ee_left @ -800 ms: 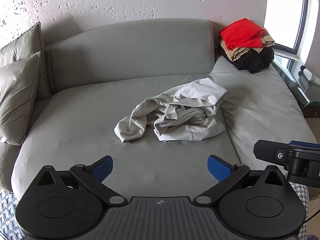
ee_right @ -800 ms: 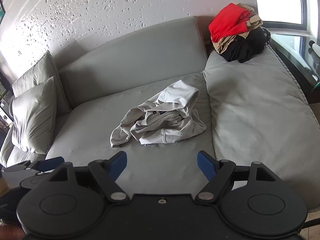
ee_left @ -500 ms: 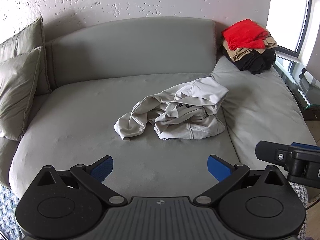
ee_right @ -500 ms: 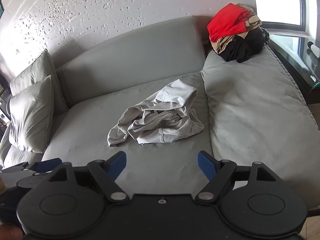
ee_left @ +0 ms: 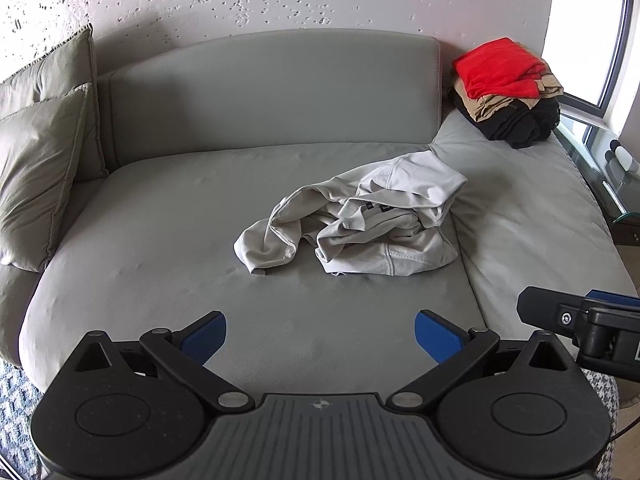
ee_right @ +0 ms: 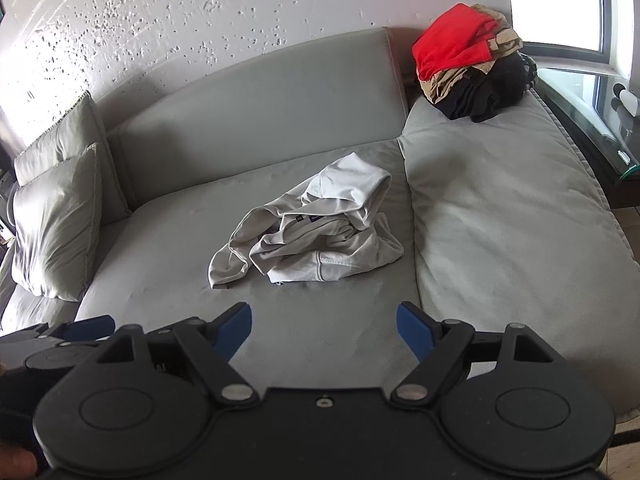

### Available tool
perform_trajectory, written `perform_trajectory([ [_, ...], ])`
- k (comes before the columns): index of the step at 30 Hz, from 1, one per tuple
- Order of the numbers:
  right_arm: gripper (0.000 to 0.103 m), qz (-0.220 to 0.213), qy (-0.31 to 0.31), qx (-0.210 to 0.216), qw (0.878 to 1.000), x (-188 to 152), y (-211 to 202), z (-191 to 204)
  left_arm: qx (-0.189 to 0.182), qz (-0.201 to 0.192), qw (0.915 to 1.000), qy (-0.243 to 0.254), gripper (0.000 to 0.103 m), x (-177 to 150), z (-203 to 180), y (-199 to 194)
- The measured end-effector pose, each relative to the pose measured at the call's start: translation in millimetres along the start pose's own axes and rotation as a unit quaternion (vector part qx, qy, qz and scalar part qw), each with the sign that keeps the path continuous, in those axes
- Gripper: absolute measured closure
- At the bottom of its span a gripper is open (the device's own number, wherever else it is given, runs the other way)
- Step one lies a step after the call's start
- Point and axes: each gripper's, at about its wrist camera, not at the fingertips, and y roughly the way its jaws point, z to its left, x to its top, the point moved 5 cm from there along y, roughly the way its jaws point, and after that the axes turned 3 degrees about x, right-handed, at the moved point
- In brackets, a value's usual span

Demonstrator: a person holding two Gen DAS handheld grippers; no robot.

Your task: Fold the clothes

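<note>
Crumpled light-grey sweatshirt (ee_left: 356,224) lay mid-frame on grey fabric sofa (ee_left: 160,240). Left gripper (ee_left: 320,334) and right gripper (ee_right: 324,330) both spread apart, empty. Only right view showed a fingertip, lower left.

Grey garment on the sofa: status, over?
Both claws, left and right, open, empty. Grey garment crumpled, unfolded, untouched on sofa. Nothing in the way.

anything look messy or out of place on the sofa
Yes: the light grey garment lies crumpled in a heap in the middle of the grey sofa seat, unfolded. By contrast, the stack of red, tan and black clothes sits in the far right corner. Both grippers are open and hold nothing.
</note>
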Motion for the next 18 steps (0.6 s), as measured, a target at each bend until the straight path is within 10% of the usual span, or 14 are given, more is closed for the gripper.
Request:
perform_trajectory([
  [18,0.020,0.003,-0.003,0.001,1.000,-4.1,1.7,3.7,0.000,0.003,1.0000,-0.003,0.001,-4.3,-0.2,0.7],
])
